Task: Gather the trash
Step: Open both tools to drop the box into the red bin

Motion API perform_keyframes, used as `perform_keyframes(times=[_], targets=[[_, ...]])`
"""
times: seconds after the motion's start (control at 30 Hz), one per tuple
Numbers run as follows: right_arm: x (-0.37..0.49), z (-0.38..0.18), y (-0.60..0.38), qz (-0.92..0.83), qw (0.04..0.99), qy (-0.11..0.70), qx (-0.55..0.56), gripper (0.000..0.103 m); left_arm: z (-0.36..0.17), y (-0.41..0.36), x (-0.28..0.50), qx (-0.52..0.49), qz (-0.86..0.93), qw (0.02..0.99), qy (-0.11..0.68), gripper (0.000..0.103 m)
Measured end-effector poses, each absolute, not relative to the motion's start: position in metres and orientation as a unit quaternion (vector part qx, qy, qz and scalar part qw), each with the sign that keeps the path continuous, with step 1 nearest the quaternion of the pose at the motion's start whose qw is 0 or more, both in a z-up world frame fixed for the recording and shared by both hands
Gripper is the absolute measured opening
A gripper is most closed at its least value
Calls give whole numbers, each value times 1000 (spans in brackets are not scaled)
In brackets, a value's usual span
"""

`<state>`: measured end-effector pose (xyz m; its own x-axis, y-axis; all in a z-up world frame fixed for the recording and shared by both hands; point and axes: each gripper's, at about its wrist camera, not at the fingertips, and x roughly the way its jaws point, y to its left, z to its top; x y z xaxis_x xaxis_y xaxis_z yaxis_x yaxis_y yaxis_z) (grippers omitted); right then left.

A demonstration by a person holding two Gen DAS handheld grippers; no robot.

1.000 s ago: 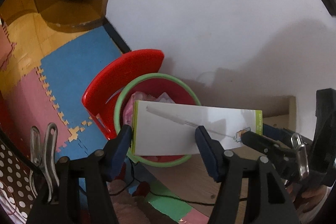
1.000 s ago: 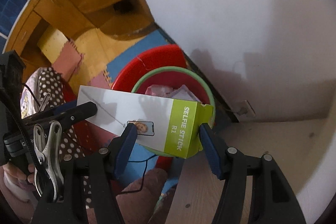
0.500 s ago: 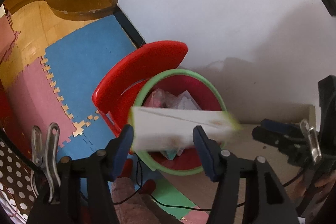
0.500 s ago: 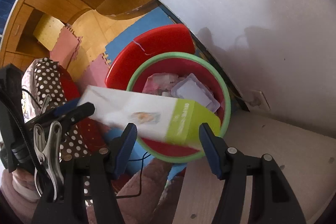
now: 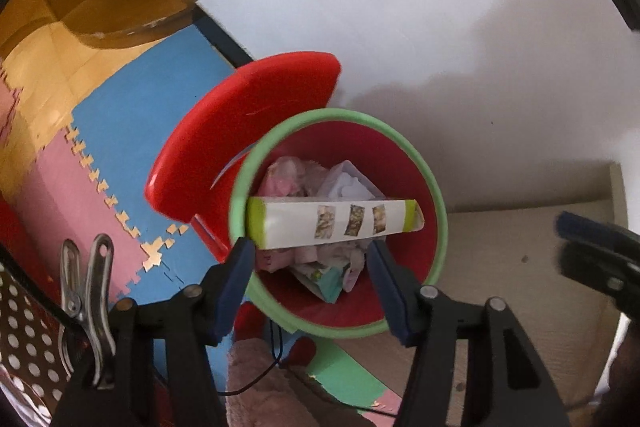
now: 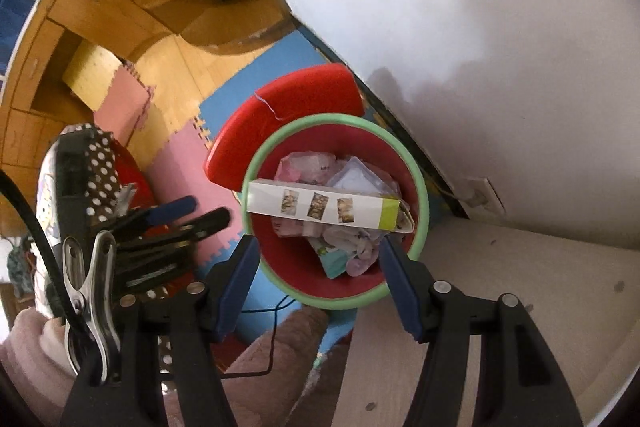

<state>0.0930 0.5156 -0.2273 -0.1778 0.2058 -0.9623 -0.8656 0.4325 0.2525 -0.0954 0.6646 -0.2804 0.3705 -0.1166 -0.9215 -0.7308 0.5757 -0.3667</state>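
Observation:
A long white box with lime-green ends lies crosswise in the red bin with a green rim. It rests on crumpled wrappers and paper, with its left end near the rim. My left gripper hangs open above the bin's near side, nothing between its blue pads. My right gripper is open over the same spot, also holding nothing. Each gripper shows in the other's view: the right one, blurred, and the left one.
The bin's red lid stands up behind it against the white wall. A pale wooden surface lies to the right, coloured foam mats to the left. A wall socket, a black cable and a person's leg are near.
Both grippers held the box above the bin a second ago. It has slipped free, rolled onto its edge and dropped into the bin. Both grippers have sunk closer to the rim.

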Motion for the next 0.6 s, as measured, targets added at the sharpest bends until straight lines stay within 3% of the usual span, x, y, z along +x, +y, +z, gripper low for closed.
perform_keyframes(times=[0.23,0.6], targets=[[97,-188,481,463,623,598,-198,64,-319,648,-49,-364,189,719,560,46],[118,-156,437,428,683,583,-100,63,-385,642,-8,-310,211,700,608,42]])
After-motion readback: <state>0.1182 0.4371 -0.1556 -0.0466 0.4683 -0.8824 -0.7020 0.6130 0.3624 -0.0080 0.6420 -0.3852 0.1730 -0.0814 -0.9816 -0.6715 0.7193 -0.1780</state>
